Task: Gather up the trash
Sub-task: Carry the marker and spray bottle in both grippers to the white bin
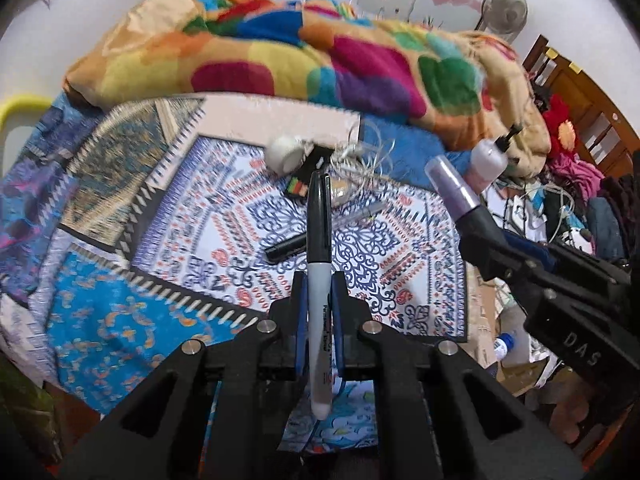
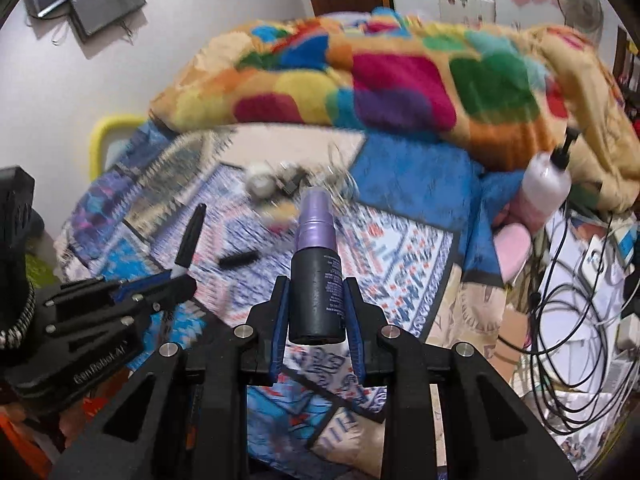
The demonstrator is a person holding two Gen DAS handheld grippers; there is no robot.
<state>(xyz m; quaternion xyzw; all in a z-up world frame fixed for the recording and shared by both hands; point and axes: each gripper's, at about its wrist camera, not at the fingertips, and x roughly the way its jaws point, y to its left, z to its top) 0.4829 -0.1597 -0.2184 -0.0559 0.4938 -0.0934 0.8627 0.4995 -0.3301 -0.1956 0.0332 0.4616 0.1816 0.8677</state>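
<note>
left wrist view first: the left gripper [image 1: 319,292] is clamping a marker [image 1: 319,248] between its blue pads, jaws pulled in tight on the barrel. the marker is sticking out far past the fingertips, black cap at the far end, white butt end poking back toward the camera. it's hanging above a patterned bedsheet [image 1: 400,240], not touching it. lying on the sheet beyond the marker tip there's a black cap-looking tube [image 1: 286,248], a white tape roll [image 1: 285,154], a tangle of thin wire [image 1: 362,158] and a small dark packet [image 1: 298,192]. a big colourful blanket [image 1: 280,52] is bunching up along the far side. over on the right the right gripper [image 1: 476,216] is coming in from the edge, gripping a purple spray bottle [image 1: 452,188]. just beyond that a pink pump bottle [image 1: 488,160] is leaning against the blanket.

right wrist view, pretty blurry: the right gripper [image 2: 318,304] is squeezing the spray bottle [image 2: 318,272] by its black body, pads pressing both sides, purple cap pointing to the far side. it's up off the sheet [image 2: 400,248] too. on the left the left gripper [image 2: 176,280] is showing with the marker [image 2: 191,236] angling up out of it. the black tube [image 2: 239,259] is lying on the sheet between the two grippers, further out. the pump bottle [image 2: 546,184] is sitting at the right by the blanket [image 2: 400,80], and black cables [image 2: 568,320] are looping over a messy pile at the right edge. the tape roll [image 2: 260,184] is just a smear further back.
</note>
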